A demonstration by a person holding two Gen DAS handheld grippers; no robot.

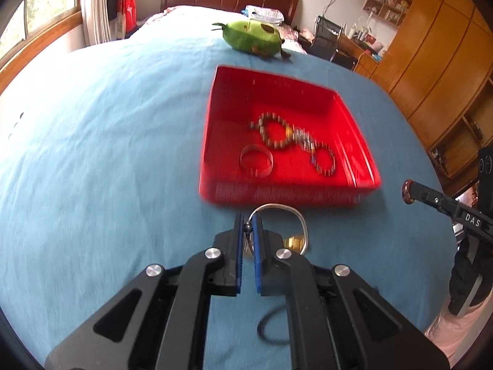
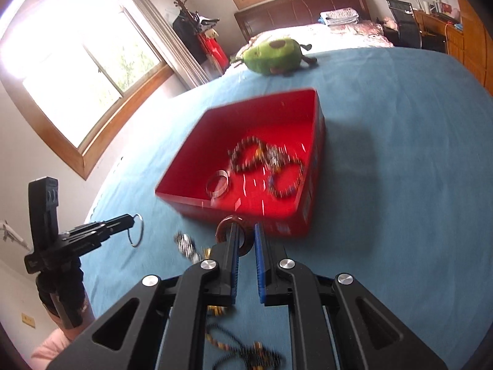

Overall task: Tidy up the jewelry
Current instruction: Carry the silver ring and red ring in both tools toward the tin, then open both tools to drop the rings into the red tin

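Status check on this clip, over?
Left gripper shut on silver bangle. Right gripper holds brown ring. Red tray ahead, path clear.

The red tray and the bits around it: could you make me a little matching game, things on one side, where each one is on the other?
Things:
1. silver wire bangle
2. brown ring
3. wide silver cuff
4. avocado plush

Places:
A. lying inside the red tray
B. on the blue bedspread beyond the tray
C. pinched in the left gripper
D. held by the right gripper

Pairs: 1-C, 2-D, 3-A, 4-B
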